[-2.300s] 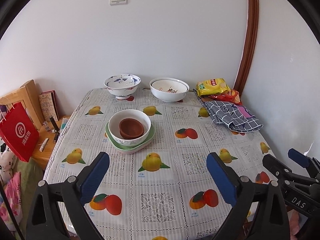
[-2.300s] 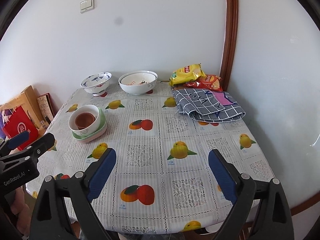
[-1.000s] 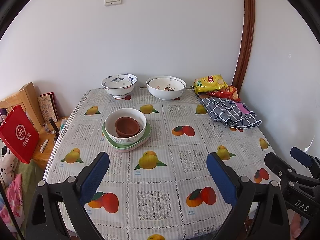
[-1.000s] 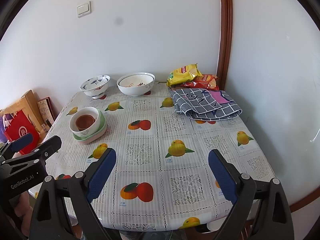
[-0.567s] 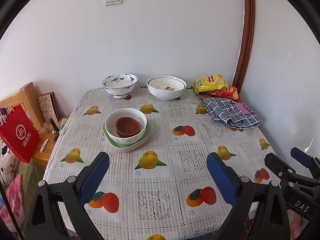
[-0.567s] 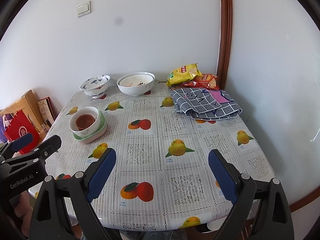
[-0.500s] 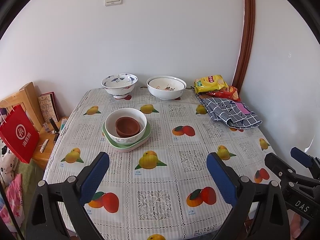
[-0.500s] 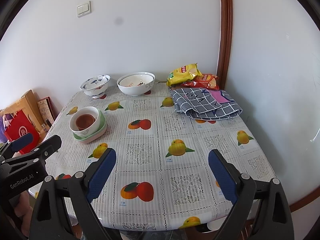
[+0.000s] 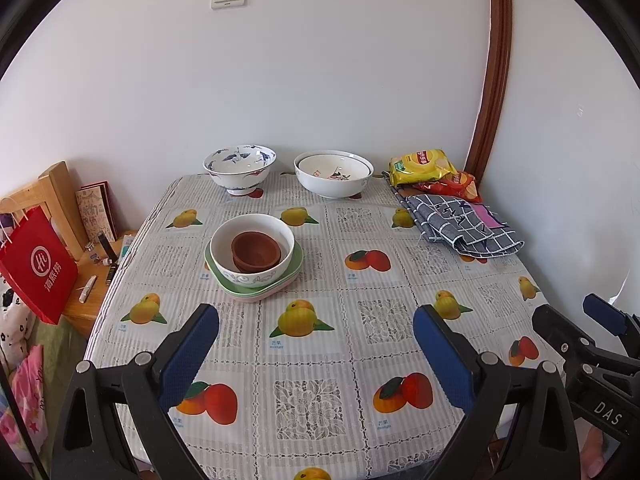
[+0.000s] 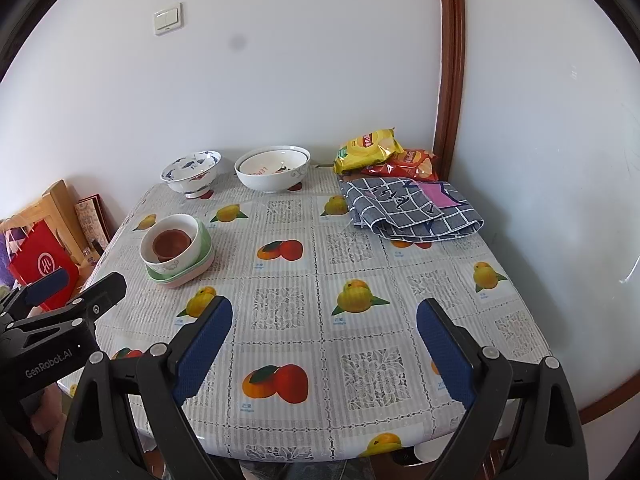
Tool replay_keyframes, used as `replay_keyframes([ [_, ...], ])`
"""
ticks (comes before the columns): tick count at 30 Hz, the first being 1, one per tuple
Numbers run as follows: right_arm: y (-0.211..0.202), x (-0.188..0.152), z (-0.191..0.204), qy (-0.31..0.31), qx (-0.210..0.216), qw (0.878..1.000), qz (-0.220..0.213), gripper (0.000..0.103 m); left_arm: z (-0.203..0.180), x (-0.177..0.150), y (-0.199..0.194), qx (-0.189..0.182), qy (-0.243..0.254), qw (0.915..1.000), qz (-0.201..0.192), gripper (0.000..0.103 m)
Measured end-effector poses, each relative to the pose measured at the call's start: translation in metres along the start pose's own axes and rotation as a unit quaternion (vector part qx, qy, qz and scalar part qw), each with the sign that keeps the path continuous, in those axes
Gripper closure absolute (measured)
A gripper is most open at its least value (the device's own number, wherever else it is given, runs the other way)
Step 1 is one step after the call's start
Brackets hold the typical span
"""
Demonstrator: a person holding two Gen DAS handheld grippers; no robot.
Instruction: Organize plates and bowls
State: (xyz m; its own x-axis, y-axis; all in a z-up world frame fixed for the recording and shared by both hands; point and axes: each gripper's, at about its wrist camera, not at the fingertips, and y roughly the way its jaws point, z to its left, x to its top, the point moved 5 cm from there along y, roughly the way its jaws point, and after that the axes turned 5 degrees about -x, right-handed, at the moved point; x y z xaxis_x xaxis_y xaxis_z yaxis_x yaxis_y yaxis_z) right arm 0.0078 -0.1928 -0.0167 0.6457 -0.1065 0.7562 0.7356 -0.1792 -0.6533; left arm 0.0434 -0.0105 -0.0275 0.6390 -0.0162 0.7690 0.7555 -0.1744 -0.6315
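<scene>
A: What is lying on the tabletop (image 9: 320,360), left to right?

B: A brown bowl (image 9: 256,250) is sitting inside a white bowl (image 9: 252,256) on stacked plates (image 9: 256,290). A patterned bowl (image 9: 239,168) and a wide white bowl (image 9: 334,172) are standing by the wall, then snack bags (image 9: 430,172) and a checked cloth (image 9: 460,228).

A: And each tool?

B: The left tool (image 9: 316,356) is hanging spread and empty over the near edge; the right tool (image 10: 324,348) is doing likewise.

Side-by-side wrist views over table (image 9: 320,420)
</scene>
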Motion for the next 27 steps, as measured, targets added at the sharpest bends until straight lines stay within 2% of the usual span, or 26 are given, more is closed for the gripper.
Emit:
replay_keyframes([
  [27, 0.0052, -0.0024, -0.0008, 0.004, 0.001, 1.000, 0.003, 0.010, 0.0005, -0.0001, 0.0034, 0.005, 0.002, 1.0000, 0.001, 0.004],
])
